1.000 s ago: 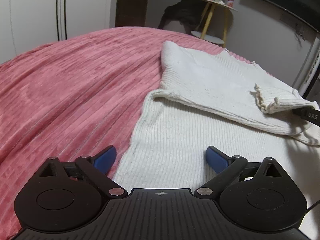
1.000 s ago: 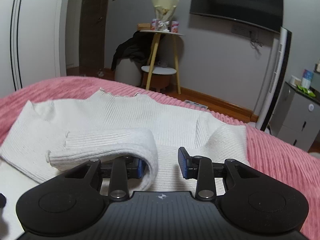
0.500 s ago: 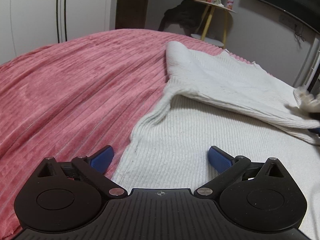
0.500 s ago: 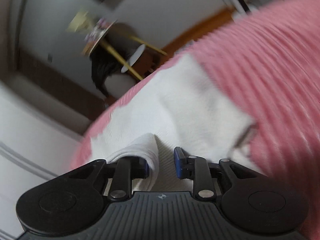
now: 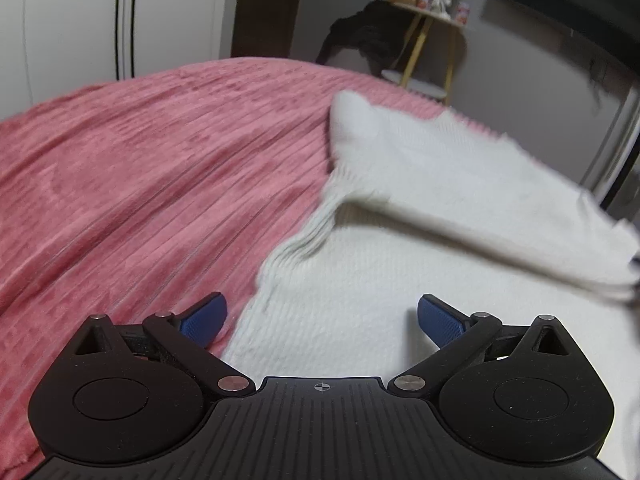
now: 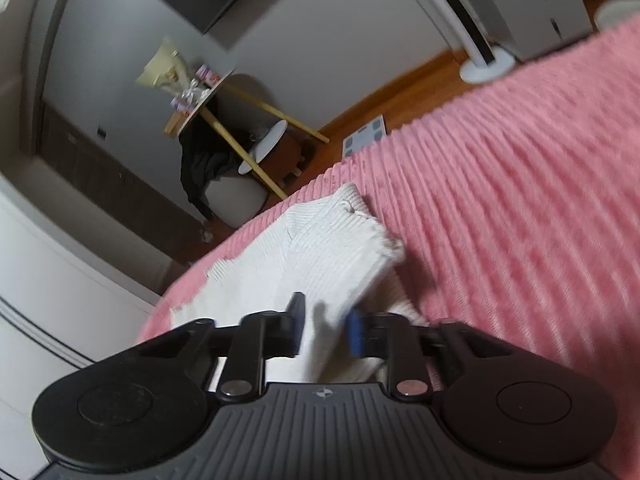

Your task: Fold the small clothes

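A white ribbed knit sweater (image 5: 400,280) lies on the pink ribbed bedspread (image 5: 140,168), one sleeve folded across its body. My left gripper (image 5: 322,320) is open and empty, low over the sweater's near left edge. In the right wrist view my right gripper (image 6: 326,326) is tilted and partly open; the sweater's sleeve (image 6: 340,252) lies between its fingers, its frayed cuff pointing away. I cannot tell whether the pads press on it.
A round wooden side table (image 6: 208,100) with cans and a bouquet stands beyond the bed, dark clothes draped beside it. White wardrobe doors (image 5: 100,20) are at the left. A white fan base (image 6: 486,68) and a scale (image 6: 366,136) are on the wooden floor.
The right gripper rolled and swung right with the sleeve, and the sleeve now lies across the sweater. The left gripper stayed open and shifted slightly.
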Tool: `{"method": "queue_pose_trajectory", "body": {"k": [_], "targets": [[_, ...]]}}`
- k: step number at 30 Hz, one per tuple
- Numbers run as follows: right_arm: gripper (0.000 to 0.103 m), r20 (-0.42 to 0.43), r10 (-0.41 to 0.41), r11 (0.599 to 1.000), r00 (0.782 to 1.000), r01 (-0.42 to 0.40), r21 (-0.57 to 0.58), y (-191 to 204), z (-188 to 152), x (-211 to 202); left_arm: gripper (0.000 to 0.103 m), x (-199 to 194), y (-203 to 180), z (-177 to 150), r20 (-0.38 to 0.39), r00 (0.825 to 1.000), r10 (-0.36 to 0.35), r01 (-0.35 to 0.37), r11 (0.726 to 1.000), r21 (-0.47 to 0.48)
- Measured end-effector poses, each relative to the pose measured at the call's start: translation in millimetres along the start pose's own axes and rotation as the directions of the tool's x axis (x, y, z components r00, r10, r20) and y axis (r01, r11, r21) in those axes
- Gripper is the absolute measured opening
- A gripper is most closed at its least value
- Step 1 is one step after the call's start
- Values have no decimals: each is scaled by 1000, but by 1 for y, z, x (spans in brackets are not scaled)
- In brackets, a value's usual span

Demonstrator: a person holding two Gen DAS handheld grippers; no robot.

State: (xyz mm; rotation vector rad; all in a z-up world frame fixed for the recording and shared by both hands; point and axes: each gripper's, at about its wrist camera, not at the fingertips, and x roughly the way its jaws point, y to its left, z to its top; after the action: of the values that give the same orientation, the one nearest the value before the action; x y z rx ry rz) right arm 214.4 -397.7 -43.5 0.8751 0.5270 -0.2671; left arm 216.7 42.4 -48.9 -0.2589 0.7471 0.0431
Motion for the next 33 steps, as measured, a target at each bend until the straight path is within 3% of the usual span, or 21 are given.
{"method": "queue_pose_trajectory", "body": {"k": [5, 10, 12, 14, 16, 17, 20, 22, 23, 25, 27, 28, 29, 33], "targets": [[8, -16, -45, 993, 999, 43, -111, 7, -5, -1, 103, -1, -6, 25, 11, 985, -171, 171, 977, -128], [28, -51, 7, 996, 999, -12, -86, 9, -14, -16, 103, 16, -18, 37, -18, 951, -310, 296, 922, -249], [42, -52, 41, 996, 998, -45, -77, 7, -18, -26, 102, 13, -20, 38, -8, 931, -365, 347, 892, -291], [53, -77, 62, 995, 995, -68, -70, 5, -23, -32, 102, 15, -24, 36, -2, 924, -382, 366, 887, -281], [54, -108, 88, 994, 990, -95, -58, 2, -26, -29, 102, 26, -29, 37, -29, 932, -362, 342, 902, -263], [54, -114, 85, 995, 990, -91, -46, 0, -27, -27, 102, 36, -27, 37, -35, 928, -371, 346, 894, -283], [54, -110, 114, 992, 987, -108, 63, -10, -25, -17, 102, 65, -19, 43, -36, 916, -401, 349, 836, -423], [52, -95, 130, 983, 987, -116, 146, -15, -24, -11, 101, 77, -16, 48, -2, 918, -396, 347, 807, -478], [48, -85, 141, 976, 986, -124, 179, -18, -24, -7, 96, 82, -16, 50, 14, 917, -399, 350, 788, -506], [39, -72, 156, 965, 985, -137, 223, -24, -23, 0, 75, 95, -15, 54, 15, 906, -423, 361, 753, -549], [21, -69, 149, 960, 986, -127, 248, -27, -23, 7, 44, 109, -13, 59, -26, 901, -432, 336, 737, -586], [17, -71, 142, 959, 987, -120, 256, -28, -23, 11, 36, 114, -8, 60, -41, 901, -432, 324, 732, -600], [14, -73, 139, 957, 988, -115, 265, -29, -23, 14, 18, 116, -5, 62, -49, 900, -432, 318, 731, -603], [12, -73, 154, 960, 985, -132, 249, -25, -20, 21, 13, 107, 17, 63, 19, 893, -449, 366, 701, -612]]}}
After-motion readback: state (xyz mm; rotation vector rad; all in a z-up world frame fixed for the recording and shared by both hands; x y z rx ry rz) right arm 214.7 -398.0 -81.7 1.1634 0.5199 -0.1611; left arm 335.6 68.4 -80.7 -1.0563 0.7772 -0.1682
